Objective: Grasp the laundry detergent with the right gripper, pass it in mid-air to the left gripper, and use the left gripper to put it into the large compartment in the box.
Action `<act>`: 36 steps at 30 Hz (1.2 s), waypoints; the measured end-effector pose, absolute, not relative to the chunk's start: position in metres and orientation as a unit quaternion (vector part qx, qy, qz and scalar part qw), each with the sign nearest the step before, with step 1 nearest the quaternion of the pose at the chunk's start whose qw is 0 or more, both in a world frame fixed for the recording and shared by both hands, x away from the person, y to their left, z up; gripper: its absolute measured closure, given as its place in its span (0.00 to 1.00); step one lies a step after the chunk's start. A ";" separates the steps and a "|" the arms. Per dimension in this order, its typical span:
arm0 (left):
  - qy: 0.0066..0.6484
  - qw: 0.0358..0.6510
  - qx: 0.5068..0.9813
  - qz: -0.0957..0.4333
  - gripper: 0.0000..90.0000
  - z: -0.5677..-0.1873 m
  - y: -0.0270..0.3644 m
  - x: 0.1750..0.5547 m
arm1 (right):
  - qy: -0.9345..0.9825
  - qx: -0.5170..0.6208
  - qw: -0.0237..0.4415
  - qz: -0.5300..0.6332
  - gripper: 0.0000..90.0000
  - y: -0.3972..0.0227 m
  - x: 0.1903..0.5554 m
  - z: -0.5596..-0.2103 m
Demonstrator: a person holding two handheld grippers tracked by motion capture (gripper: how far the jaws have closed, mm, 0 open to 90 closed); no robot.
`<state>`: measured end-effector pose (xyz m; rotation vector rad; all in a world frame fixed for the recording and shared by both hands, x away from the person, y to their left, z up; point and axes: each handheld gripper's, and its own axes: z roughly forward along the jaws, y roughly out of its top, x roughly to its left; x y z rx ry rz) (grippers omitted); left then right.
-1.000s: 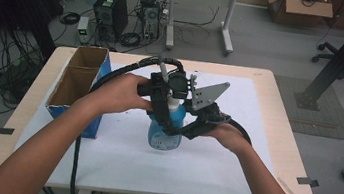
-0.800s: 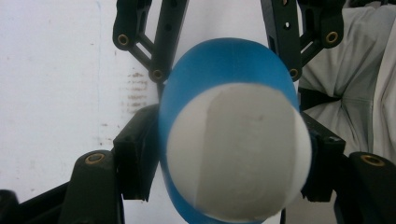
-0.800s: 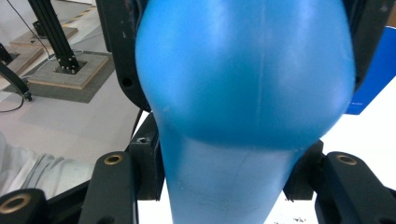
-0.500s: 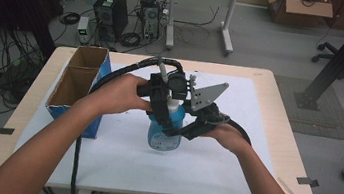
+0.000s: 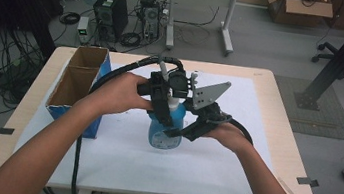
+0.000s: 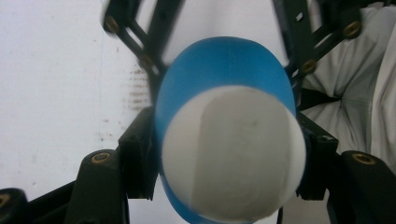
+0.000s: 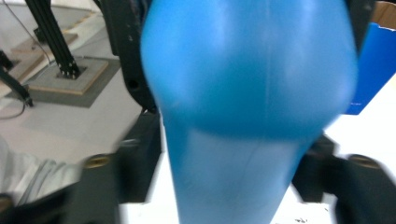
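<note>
I'm clamping the left gripper on the blue bottle's neck; its smooth, rounded plastic looks slippery. The right gripper's jaws have just been opening, straddling its body loosely.

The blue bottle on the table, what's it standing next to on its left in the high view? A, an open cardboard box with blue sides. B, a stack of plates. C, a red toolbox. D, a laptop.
A: in the high view the blue bottle stands on the white table, and an open cardboard box with blue sides sits to its left.
</note>
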<state>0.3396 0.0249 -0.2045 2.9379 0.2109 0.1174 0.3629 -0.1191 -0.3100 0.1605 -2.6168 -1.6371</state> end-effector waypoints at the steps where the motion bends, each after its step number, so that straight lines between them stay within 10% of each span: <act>1: 0.073 0.096 0.992 0.042 0.42 -0.204 0.025 0.340 | -0.847 0.044 0.021 -0.530 0.24 -0.121 0.363 -0.310; 10: 0.090 0.095 0.990 0.047 0.42 -0.195 0.033 0.340 | -0.863 -0.016 0.005 -0.505 0.07 -0.156 0.369 -0.319; 36: 0.287 0.092 0.947 0.109 0.42 -0.128 0.079 0.371 | -0.910 -0.111 -0.057 -0.395 0.06 -0.264 0.369 -0.294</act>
